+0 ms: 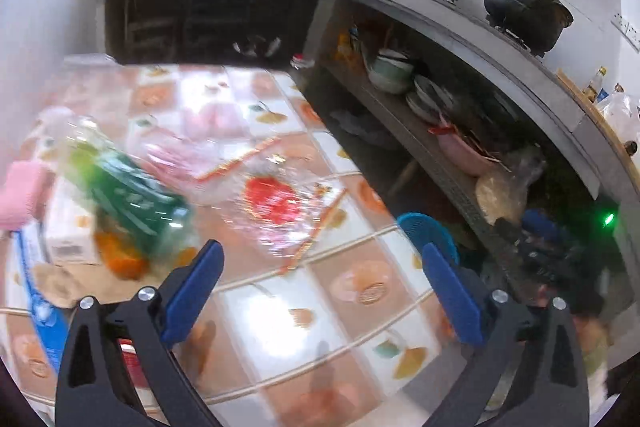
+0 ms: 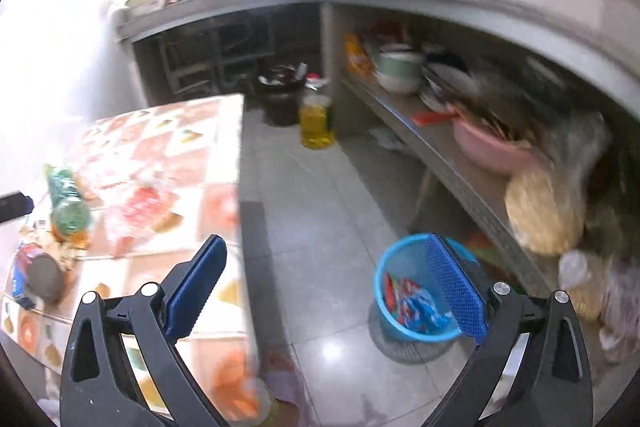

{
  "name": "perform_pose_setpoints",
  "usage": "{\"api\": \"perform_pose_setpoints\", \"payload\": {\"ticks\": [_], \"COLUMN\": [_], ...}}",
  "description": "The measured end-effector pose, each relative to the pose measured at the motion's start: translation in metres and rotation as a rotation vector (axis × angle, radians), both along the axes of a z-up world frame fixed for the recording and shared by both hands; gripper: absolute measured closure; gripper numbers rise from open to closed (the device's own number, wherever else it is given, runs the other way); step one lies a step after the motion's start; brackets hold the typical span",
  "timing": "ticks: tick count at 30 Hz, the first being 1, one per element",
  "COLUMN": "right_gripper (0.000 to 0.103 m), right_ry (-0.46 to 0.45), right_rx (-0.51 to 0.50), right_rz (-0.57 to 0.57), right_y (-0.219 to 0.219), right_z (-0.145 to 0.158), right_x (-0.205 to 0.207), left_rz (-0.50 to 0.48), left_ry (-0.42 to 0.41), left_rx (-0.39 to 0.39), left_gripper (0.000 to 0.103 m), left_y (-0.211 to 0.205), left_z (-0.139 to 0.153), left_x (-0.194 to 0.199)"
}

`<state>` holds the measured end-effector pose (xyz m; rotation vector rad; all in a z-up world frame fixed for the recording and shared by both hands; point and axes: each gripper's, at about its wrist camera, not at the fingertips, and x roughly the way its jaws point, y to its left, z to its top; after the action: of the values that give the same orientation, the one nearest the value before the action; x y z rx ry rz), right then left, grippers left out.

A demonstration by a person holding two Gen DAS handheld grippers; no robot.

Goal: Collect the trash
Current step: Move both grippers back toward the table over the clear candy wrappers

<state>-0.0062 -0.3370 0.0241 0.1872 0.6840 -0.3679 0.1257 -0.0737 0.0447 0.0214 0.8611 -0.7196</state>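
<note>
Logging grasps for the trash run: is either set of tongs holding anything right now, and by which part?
Nothing is held. Left tongs and right tongs both stand wide open, nothing between them.

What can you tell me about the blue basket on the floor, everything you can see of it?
The blue basket is a small round bin of what looks like perforated plastic, open-topped and upright on the grey tiled floor, beside the lower shelf. Inside lie crumpled wrappers in red, white and blue; it is far from full. The open right gripper's finger overlaps its rim in the picture, with no contact evident. In the left wrist view only its rim shows past the table edge.
</note>
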Motion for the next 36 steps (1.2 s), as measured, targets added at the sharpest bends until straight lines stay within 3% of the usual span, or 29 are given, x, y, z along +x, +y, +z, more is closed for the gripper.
{"api": "perform_pose_setpoints", "payload": {"ticks": [3,8,15,20,22,28,34,36], "right_gripper": [0.008,0.008,0.008,0.008,0.008,0.009,0.031,0.044], "right_ry": [-0.053,-0.126,-0.085,0.02,0.087,0.17,0.209,0.214], "right_rx": [0.007,0.093,0.097,0.276,0.332,0.701,0.766,0.79], "right_rz": [0.066,0.199,0.291,0.361,0.314,0.172,0.123,0.095], "right_y": [0.016,0.042,0.085,0.085,0.079,0.048,0.054,0.054], "right_z": [0.014,0.03,0.041,0.014,-0.002,-0.051,-0.075,-0.082], "right_x": [0.009,0.027,0.069,0.109,0.123,0.132,0.151,0.157], "left_rz": [0.031,0.06,0.121,0.108,0.102,0.101,0.081,0.07], "left_ry": [-0.018,0.043,0.031,0.003,0.005,-0.011,-0.023,-0.034], "left_rx": [0.017,-0.049,-0.109,-0.104,-0.108,-0.117,-0.112,-0.116], "left_gripper": [0.006,0.006,0.006,0.006,0.006,0.006,0.006,0.006], "left_y": [0.024,0.064,0.106,0.121,0.124,0.135,0.142,0.145], "left_z": [0.001,-0.004,-0.005,-0.01,-0.013,-0.024,-0.033,-0.032], "left_x": [-0.003,-0.002,0.002,0.005,0.004,-0.006,-0.013,-0.015]}}
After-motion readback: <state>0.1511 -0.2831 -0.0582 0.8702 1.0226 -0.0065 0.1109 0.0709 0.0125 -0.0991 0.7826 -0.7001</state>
